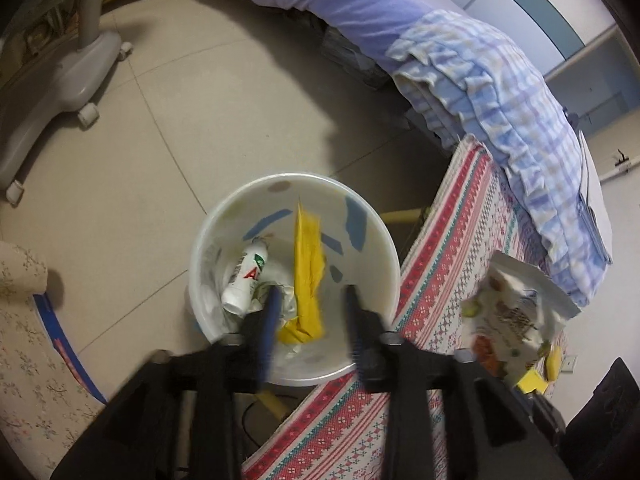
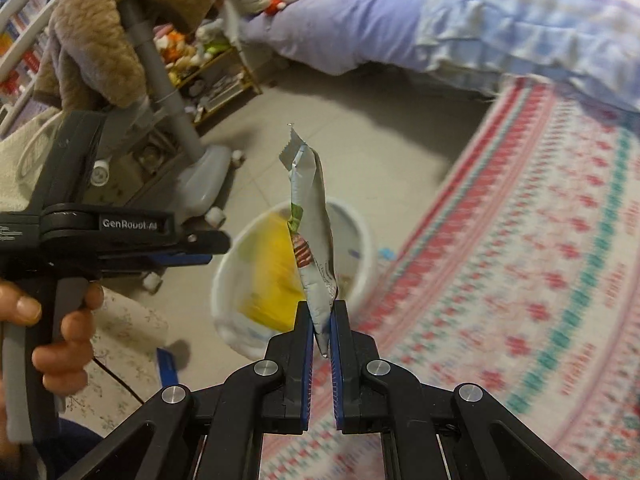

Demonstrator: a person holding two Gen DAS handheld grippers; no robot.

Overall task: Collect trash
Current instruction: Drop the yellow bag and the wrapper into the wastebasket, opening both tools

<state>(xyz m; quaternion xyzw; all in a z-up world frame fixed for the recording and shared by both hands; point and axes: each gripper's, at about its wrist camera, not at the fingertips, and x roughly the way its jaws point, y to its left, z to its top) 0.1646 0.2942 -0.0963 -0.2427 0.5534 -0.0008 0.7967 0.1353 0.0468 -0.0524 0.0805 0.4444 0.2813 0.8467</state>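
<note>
A white bin (image 1: 297, 178) stands on the tiled floor beside a cloth-covered table. Inside lie a white bottle (image 1: 245, 282), a long yellow wrapper (image 1: 308, 272) and crumpled white paper. My left gripper (image 1: 312, 296) hovers over the bin, open with nothing between its fingers. My right gripper (image 2: 322, 312) is shut on the lower end of a silver snack bag (image 2: 314, 236), which stands upright above the bin (image 2: 363, 226). The same snack bag (image 1: 516, 312) shows at the right of the left wrist view. A hand (image 2: 60, 320) holds the left gripper (image 2: 200, 250) to the left of the bag.
The red and teal patterned tablecloth (image 1: 440, 280) runs along the bin's right side. Behind lies a bed (image 1: 360, 4) with a plaid blanket. A grey wheeled stand (image 1: 60, 80) sits on the floor at left, draped with a brown plush bear (image 2: 120, 20). A floral cushion (image 1: 24, 340) is at near left.
</note>
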